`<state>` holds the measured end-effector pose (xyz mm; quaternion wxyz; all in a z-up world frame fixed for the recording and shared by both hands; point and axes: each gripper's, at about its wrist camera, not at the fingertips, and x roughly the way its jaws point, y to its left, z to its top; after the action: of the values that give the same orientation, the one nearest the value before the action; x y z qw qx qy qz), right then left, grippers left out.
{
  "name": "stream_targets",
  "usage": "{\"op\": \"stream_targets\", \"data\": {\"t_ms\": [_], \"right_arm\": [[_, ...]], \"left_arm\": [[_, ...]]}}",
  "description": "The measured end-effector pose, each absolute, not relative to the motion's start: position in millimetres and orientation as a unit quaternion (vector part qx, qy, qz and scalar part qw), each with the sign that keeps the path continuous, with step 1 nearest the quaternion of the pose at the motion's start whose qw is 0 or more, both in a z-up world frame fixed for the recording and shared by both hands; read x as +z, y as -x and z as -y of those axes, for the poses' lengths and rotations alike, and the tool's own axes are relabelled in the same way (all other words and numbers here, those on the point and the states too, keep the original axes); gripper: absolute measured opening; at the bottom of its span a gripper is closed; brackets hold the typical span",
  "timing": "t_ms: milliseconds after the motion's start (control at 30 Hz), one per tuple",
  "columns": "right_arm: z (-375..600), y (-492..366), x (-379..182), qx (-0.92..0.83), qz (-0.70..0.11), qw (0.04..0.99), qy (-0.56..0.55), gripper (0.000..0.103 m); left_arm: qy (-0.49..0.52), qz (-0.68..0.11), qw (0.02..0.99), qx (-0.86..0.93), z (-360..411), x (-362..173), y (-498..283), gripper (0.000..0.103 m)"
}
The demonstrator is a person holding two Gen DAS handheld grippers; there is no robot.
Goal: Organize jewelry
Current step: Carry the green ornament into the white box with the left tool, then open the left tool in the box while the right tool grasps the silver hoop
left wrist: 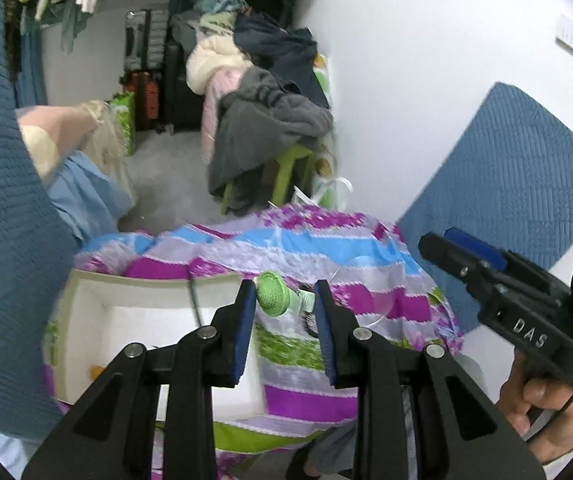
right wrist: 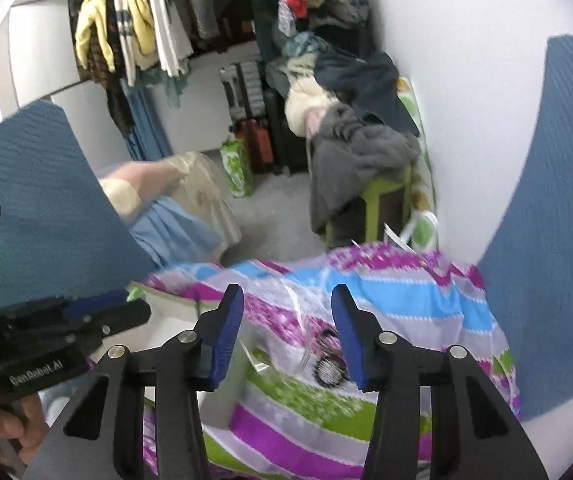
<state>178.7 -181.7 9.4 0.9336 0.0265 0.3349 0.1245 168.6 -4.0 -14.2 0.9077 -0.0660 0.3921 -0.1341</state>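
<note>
My left gripper is shut on a small green piece with a round dotted head, held up at the fingertips over the striped bedspread. Below and to its left stands an open white box with a small orange bit in its corner. My right gripper is open with nothing between its pads. On the bedspread under it lie a black round trinket and clear plastic wrappers. Each gripper shows at the edge of the other's view: the right one and the left one.
Blue quilted panels stand on both sides. Beyond the bed are a green stool heaped with clothes, suitcases, a rail of hanging garments and a white wall. A hand grips the right tool's handle.
</note>
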Motion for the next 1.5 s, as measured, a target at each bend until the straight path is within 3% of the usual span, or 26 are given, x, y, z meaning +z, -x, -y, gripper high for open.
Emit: {"op": "stream_targets", "data": {"t_ms": [367,833,967,1333,1400,1500], "right_arm": [[147,-195,-39,0.126,-0.384,0.915,-0.014,0.043],[152,-204,-190,0.132,-0.498,0.856,-0.031,0.043],[151,-211,-223,0.134,-0.52,0.843,-0.029,0.021],[124,-223,-247,0.114,-0.501,0.854,0.085,0.014],[123,-222,-248,0.104,-0.505,0.852,0.096,0.004],[127,-223,-243,0.097,-0.505,0.854,0.079,0.002]], "left_arm": [[0.078,-0.423,0.899,-0.081,-77,-53,-162,0.03],[0.114,-0.475,0.87,-0.072,-110,-134,-159,0.03],[0.121,-0.479,0.866,-0.075,-112,-142,-158,0.03],[0.129,-0.487,0.861,-0.072,-118,-154,-163,0.03],[0.132,-0.486,0.861,-0.072,-117,-154,-164,0.03],[0.128,-0.486,0.861,-0.074,-116,-153,-164,0.03]]}}
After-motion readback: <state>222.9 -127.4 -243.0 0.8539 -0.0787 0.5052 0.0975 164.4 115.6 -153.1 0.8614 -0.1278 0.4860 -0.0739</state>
